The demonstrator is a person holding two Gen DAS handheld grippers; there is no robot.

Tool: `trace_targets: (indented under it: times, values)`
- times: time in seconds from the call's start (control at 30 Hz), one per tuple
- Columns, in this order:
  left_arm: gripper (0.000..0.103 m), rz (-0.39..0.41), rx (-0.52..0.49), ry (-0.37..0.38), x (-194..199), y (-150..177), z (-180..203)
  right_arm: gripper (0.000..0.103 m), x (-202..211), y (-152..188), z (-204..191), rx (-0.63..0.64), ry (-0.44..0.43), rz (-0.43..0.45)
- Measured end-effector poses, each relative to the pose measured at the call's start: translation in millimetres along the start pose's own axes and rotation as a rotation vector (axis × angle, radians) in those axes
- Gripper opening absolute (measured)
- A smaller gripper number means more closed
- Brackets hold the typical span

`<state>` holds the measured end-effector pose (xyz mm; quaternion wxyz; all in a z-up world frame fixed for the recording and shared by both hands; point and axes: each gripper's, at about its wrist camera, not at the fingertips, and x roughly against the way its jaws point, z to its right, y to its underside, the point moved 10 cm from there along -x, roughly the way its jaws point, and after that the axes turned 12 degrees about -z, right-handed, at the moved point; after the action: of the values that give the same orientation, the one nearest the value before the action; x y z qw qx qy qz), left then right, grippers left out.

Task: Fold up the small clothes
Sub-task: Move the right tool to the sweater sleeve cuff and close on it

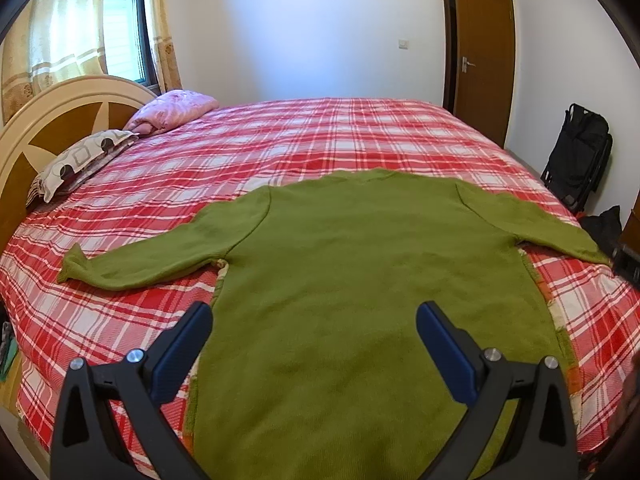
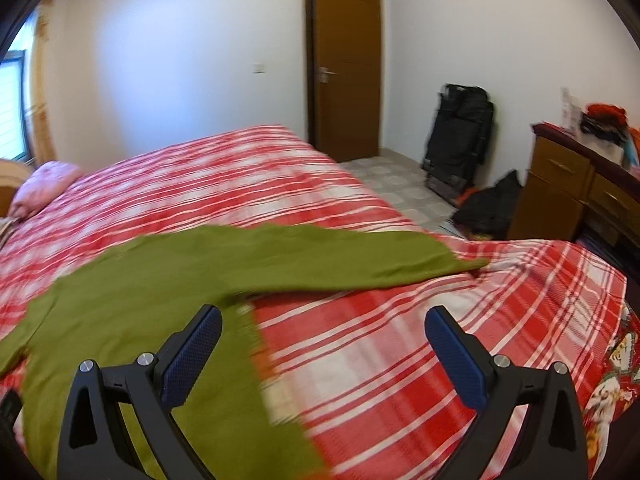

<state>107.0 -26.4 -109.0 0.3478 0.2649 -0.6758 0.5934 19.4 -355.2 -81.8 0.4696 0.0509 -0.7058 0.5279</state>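
Note:
A green long-sleeved sweater [image 1: 360, 264] lies flat on the red plaid bed cover [image 1: 280, 140], both sleeves spread out sideways. My left gripper [image 1: 314, 320] hovers open over the sweater's lower body, nothing between its blue-padded fingers. In the right wrist view the sweater [image 2: 168, 280] fills the lower left, and its right sleeve [image 2: 380, 256] reaches toward the bed's right side. My right gripper [image 2: 323, 326] is open above the sweater's right edge and the plaid cover [image 2: 380, 360], holding nothing. That view is motion-blurred.
A patterned pillow [image 1: 76, 160] and a pink quilt [image 1: 172, 112] lie by the headboard [image 1: 48, 120] at the left. A brown door [image 2: 346, 68], a black bag [image 2: 460, 140] on the floor and a wooden dresser [image 2: 568, 184] stand beyond the bed's right side.

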Motion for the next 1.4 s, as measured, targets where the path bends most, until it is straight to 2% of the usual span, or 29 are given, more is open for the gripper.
trace_targets:
  times: [0.27, 0.7, 0.73, 0.8, 0.87, 0.93, 1.0, 1.03, 1.1, 1.23, 1.33, 1.4]
  values:
    - [0.103, -0.056, -0.018, -0.02, -21.1, 4.9, 5.8, 0.102, -35.5, -39.7, 64.6, -0.073, 0.099, -0.007]
    - [0.103, -0.114, -0.048, -0.036, -46.3, 4.8, 22.0, 0.101, -80.0, -52.8, 120.1, -0.084, 0.212, -0.089]
    - [0.103, -0.117, -0.047, -0.038, -48.1, 4.8, 21.8, 0.098, -83.2, -54.2, 123.5, -0.089, 0.196, -0.094]
    - [0.103, -0.13, -0.048, -0.038, -52.4, 5.2, 23.0, 0.082, -89.0, -58.8, 135.0, -0.136, 0.13, -0.113]
    - [0.103, -0.137, -0.057, -0.046, -56.2, 5.4, 23.5, 0.05, -97.6, -65.9, 153.4, -0.23, 0.009, -0.157]
    - [0.103, -0.139, -0.059, -0.055, -59.3, 4.3, 22.2, 0.042, -110.7, -69.0, 184.7, -0.398, -0.125, -0.229]
    - [0.103, -0.149, -0.051, -0.055, -63.9, 4.3, 19.9, 0.042, -119.6, -69.2, 211.7, -0.537, -0.212, -0.268]
    - [0.103, -0.155, -0.044, -0.053, -66.3, 4.0, 18.0, 0.042, -122.8, -70.2, 222.2, -0.574, -0.227, -0.279]
    - [0.103, -0.165, -0.024, -0.048, -71.9, 4.1, 14.5, 0.042, -129.1, -70.9, 236.2, -0.595, -0.22, -0.294]
    - [0.103, -0.207, 0.002, -0.035, -85.2, 6.3, 13.4, 0.042, -152.7, -66.6, 234.3, -0.641, -0.292, -0.38]
    - [0.103, -0.227, 0.007, -0.031, -90.0, 7.4, 13.7, 0.042, -177.5, -55.3, 227.1, -0.69, -0.296, -0.454]
    - [0.103, -0.219, 0.006, -0.038, -88.3, 7.3, 13.1, 0.042, -191.8, -51.3, 223.4, -0.685, -0.254, -0.489]
